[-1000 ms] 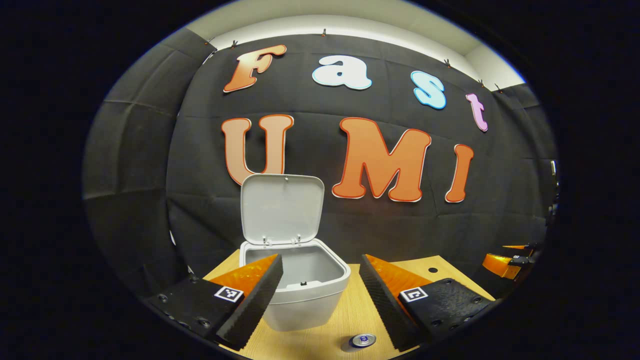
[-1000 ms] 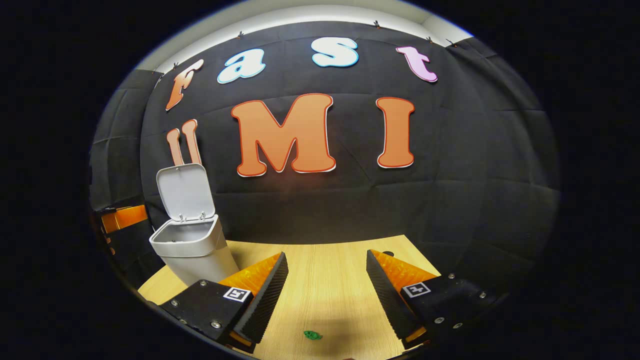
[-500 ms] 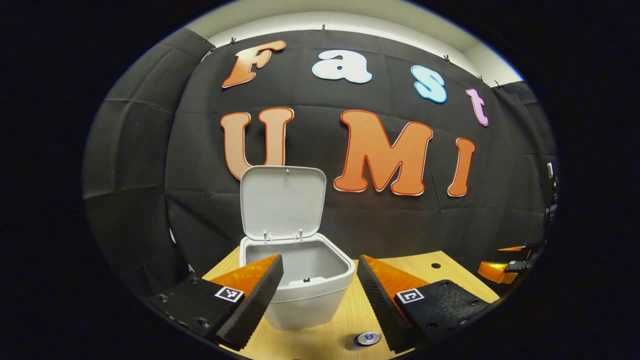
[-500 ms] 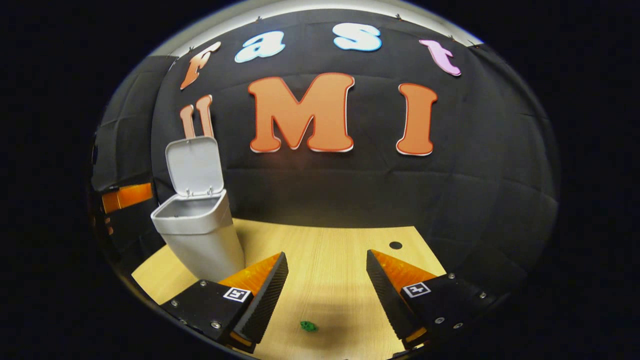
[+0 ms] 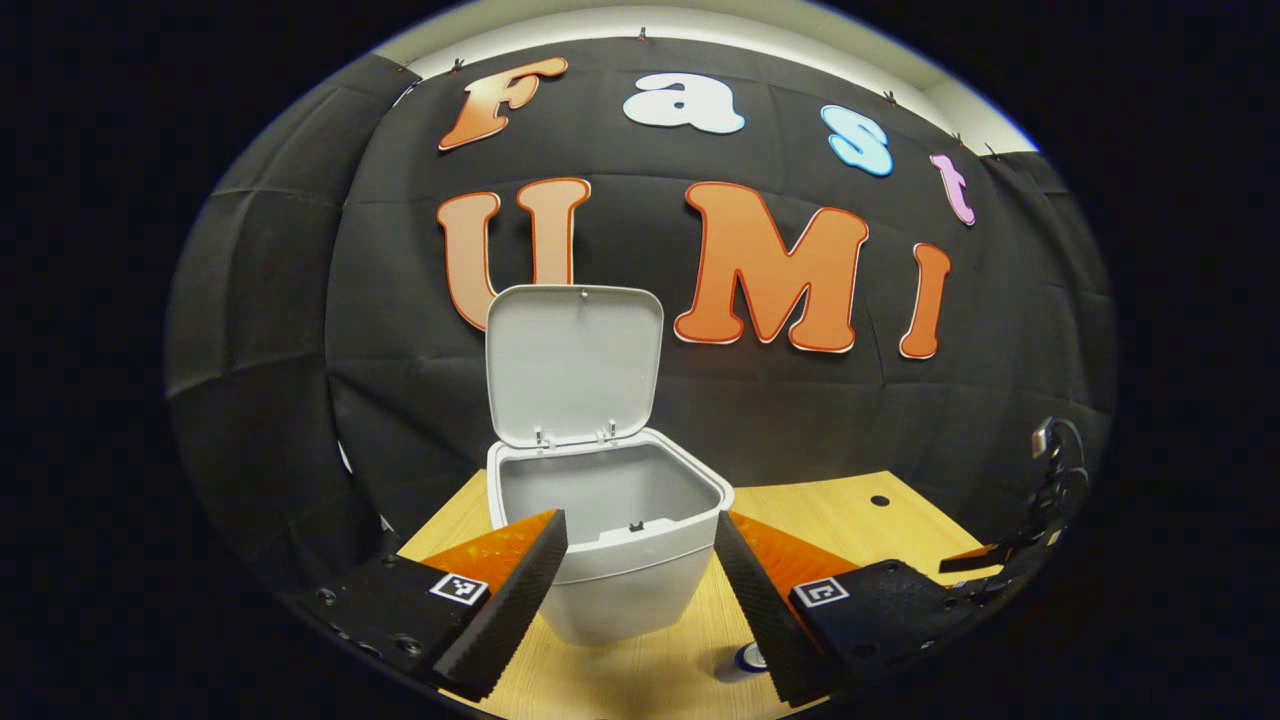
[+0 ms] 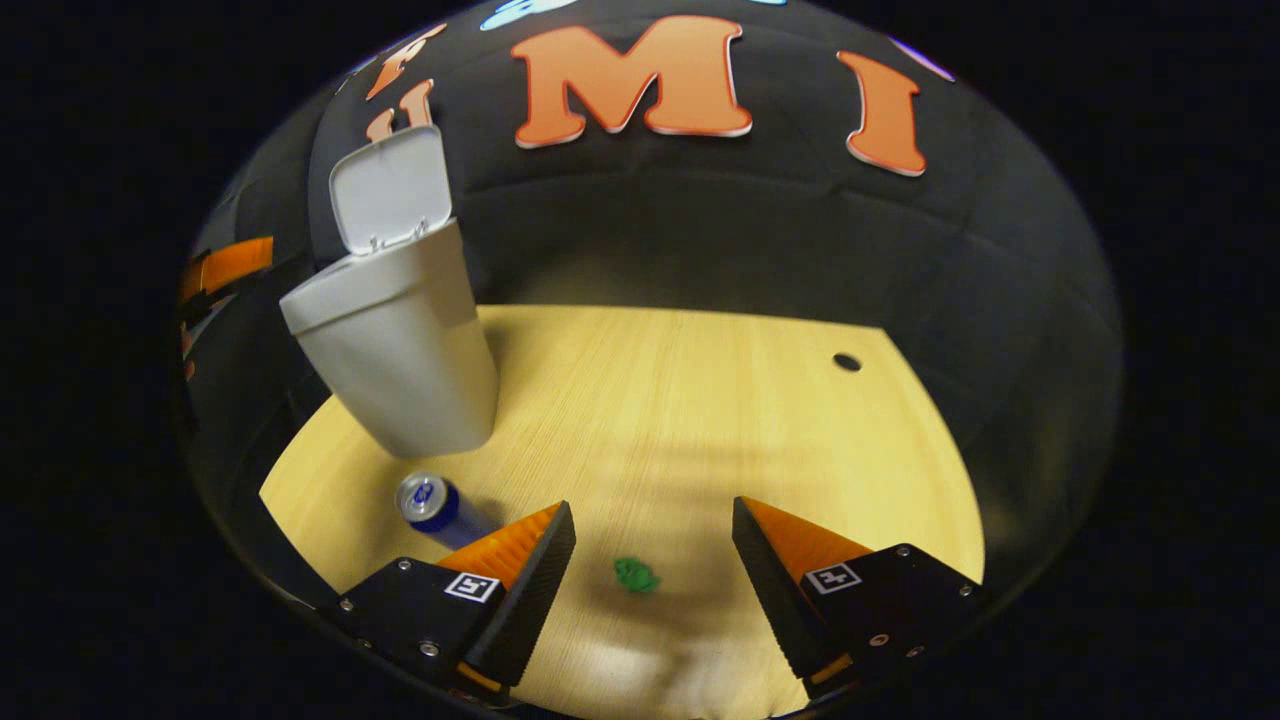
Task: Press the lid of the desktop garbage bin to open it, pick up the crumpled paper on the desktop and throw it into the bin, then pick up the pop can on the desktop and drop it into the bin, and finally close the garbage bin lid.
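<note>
The grey bin (image 5: 620, 560) stands on the wooden desk with its lid (image 5: 575, 365) tipped up at the back. My left gripper (image 5: 640, 590) is open just in front of the bin, nothing between its fingers. The blue pop can (image 5: 750, 658) peeks out behind its right finger. In the right gripper view the bin (image 6: 400, 340) is at the far left, the pop can (image 6: 432, 505) stands upright in front of it, and a small green crumpled paper (image 6: 634, 575) lies on the desk. My right gripper (image 6: 650, 580) hangs open above the paper, its fingers either side of it.
The wooden desk (image 6: 700, 400) runs back to the black cloth wall and has a small round hole (image 6: 847, 361) at its far right. The other gripper (image 5: 1010, 560) shows at the right edge of the left gripper view.
The right gripper has tilted downward toward the desk, bringing the pop can into view and the green paper between its fingers. The left gripper has shifted slightly; the bin looks a little higher.
</note>
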Demonstrator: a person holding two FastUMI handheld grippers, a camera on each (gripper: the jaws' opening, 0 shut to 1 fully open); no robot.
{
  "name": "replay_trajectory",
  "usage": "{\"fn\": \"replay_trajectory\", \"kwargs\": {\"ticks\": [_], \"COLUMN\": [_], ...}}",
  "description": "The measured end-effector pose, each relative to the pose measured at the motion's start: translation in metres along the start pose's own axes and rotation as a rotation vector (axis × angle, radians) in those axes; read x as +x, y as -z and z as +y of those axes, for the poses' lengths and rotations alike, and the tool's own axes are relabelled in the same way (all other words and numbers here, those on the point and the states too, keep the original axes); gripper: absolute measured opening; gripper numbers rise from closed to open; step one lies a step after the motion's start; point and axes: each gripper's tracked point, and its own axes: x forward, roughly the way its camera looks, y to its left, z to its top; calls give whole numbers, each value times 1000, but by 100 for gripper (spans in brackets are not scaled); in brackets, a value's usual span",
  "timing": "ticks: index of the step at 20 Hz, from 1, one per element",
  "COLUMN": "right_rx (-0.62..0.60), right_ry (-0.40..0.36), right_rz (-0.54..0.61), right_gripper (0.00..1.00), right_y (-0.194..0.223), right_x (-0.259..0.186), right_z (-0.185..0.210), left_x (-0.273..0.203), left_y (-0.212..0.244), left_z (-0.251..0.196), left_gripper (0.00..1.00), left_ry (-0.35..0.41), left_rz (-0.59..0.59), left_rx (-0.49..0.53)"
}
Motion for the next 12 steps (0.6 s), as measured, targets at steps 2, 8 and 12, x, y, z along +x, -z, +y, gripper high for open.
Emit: {"fn": "replay_trajectory", "kwargs": {"ticks": [2, 8, 12], "right_rx": [7, -31, -12], "right_ry": [-12, 7, 5], "right_rz": [81, 257, 307], "right_gripper": [96, 96, 96], "right_y": [27, 67, 75], "right_x": [18, 53, 69], "right_z": [3, 1, 6], "left_x": [1, 5, 9], "left_y": [6, 23, 33], "left_z": [10, 36, 53], "left_gripper": [94, 94, 95], "left_ry": [-14, -44, -60], "left_rz": [11, 65, 96], "left_rx": [5, 5, -5]}}
